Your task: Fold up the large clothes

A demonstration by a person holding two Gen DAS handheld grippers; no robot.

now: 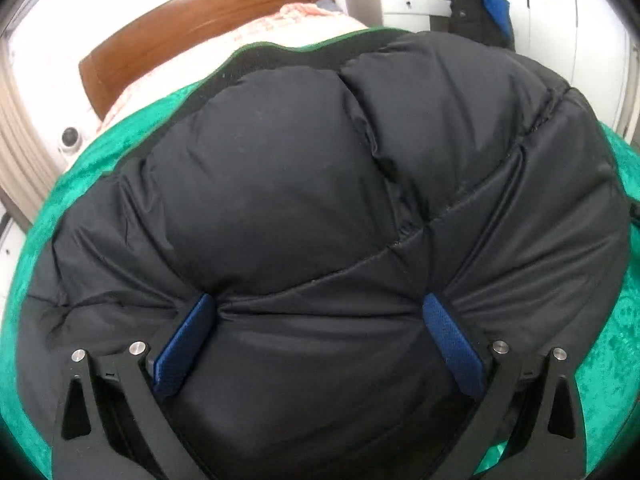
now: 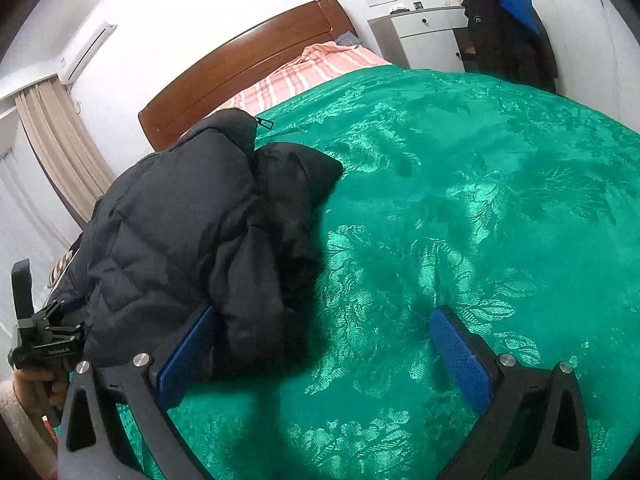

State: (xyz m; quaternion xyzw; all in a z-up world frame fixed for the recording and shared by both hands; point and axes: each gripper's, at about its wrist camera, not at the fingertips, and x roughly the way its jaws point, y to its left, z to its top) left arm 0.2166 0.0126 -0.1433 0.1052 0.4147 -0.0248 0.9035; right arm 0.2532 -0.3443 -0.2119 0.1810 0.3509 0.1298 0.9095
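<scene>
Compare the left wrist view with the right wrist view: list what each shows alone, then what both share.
Left wrist only: the left gripper, open, pressing down into the black puffer jacket, which fills the frame.

Right wrist only: the right gripper, open over bare green bedspread, plus the air conditioner, the curtain and the jacket's outline with its zipper pull.

Both: jacket, bedspread, wooden headboard, pink plaid bedding, white nightstand.

The quilted puffer jacket (image 1: 304, 200) is black. The bedspread (image 2: 480, 200) is emerald green with a woven floral pattern. The bedsheet (image 2: 296, 76) is pink-and-white plaid. The headboard (image 2: 240, 68) is reddish-brown wood. Both grippers' pads (image 2: 460, 356) are blue.
</scene>
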